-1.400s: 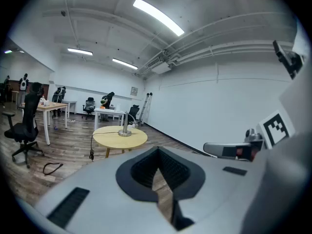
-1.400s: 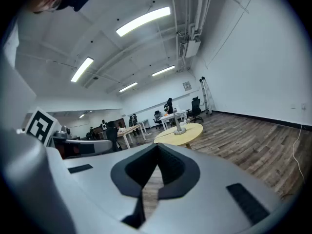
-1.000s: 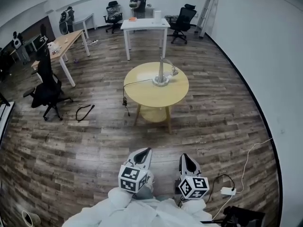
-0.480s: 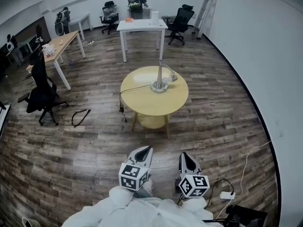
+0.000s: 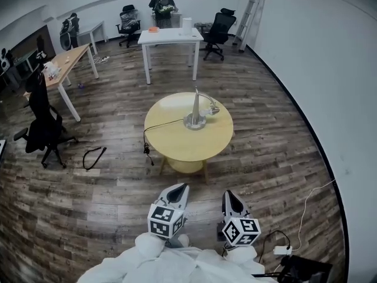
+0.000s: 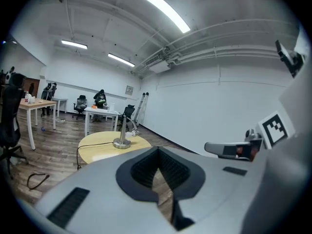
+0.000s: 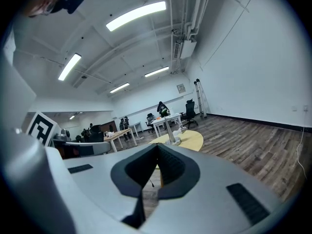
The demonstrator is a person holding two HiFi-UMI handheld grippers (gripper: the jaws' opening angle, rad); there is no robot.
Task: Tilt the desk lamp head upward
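Observation:
A silver desk lamp [image 5: 196, 112] stands on a round yellow table [image 5: 177, 143] in the middle of the room, its head [image 5: 213, 109] drooping to the right. The lamp [image 6: 122, 136] also shows in the left gripper view, and the lamp [image 7: 172, 133] far off in the right gripper view. My left gripper [image 5: 179, 189] and right gripper [image 5: 227, 196] are held close to my body, well short of the table. Both are shut with nothing between the jaws.
A black cord [image 5: 154, 131] runs off the table's left edge to the floor. A white table [image 5: 169, 38] and office chairs [image 5: 219, 27] stand behind, a wooden desk [image 5: 62, 62] and black chair [image 5: 38, 122] at left. A power strip [image 5: 283, 250] lies by my right.
The view has advanced toward the round table, which now sits slightly lower and nearer in the head view. Both grippers keep their place and stay shut.

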